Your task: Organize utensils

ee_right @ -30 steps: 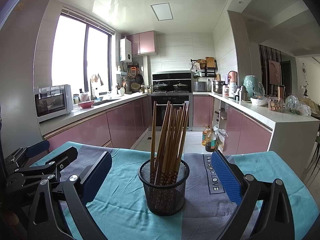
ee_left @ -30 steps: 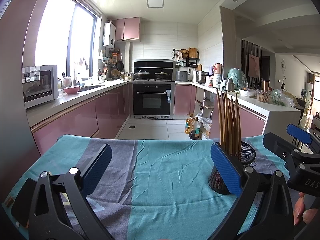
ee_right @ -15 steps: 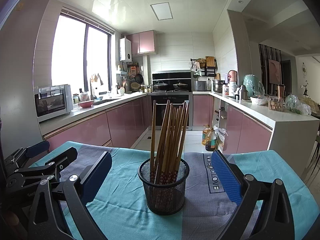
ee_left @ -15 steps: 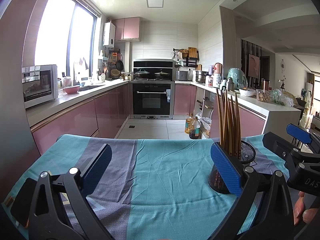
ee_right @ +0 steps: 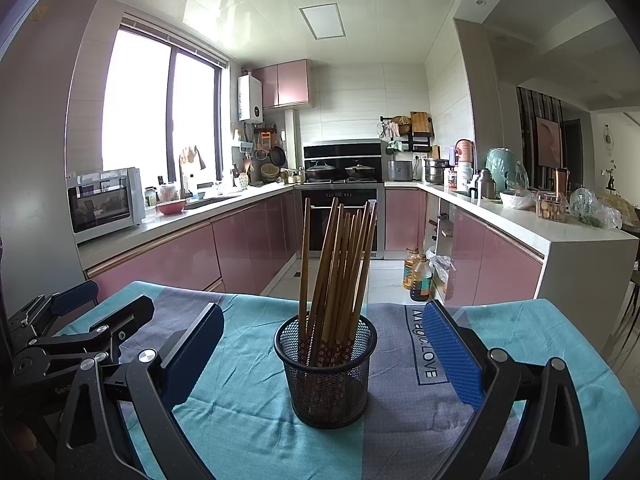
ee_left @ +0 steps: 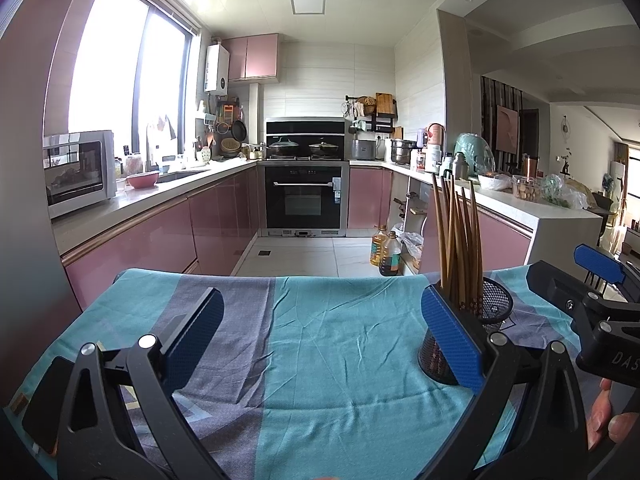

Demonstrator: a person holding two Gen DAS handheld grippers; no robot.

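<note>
A home kitchen. Pink cabinet fronts (ee_right: 256, 236) run beneath a U-shaped countertop (ee_right: 520, 224); a built-in oven (ee_left: 306, 196) sits under a hob carrying two lidded pots (ee_left: 306, 145). A microwave (ee_left: 78, 172) stands beside the sink (ee_left: 180, 175) below a large window (ee_left: 128, 80). Cooking-oil bottles (ee_right: 416, 276) rest on the tiled floor (ee_left: 296, 256). At right, the room opens onto a living area (ee_left: 592, 152).

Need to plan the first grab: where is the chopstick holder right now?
The black mesh chopstick holder stands upright on the teal cloth, centred ahead of the open right gripper; in the left wrist view it sits far right.
</note>
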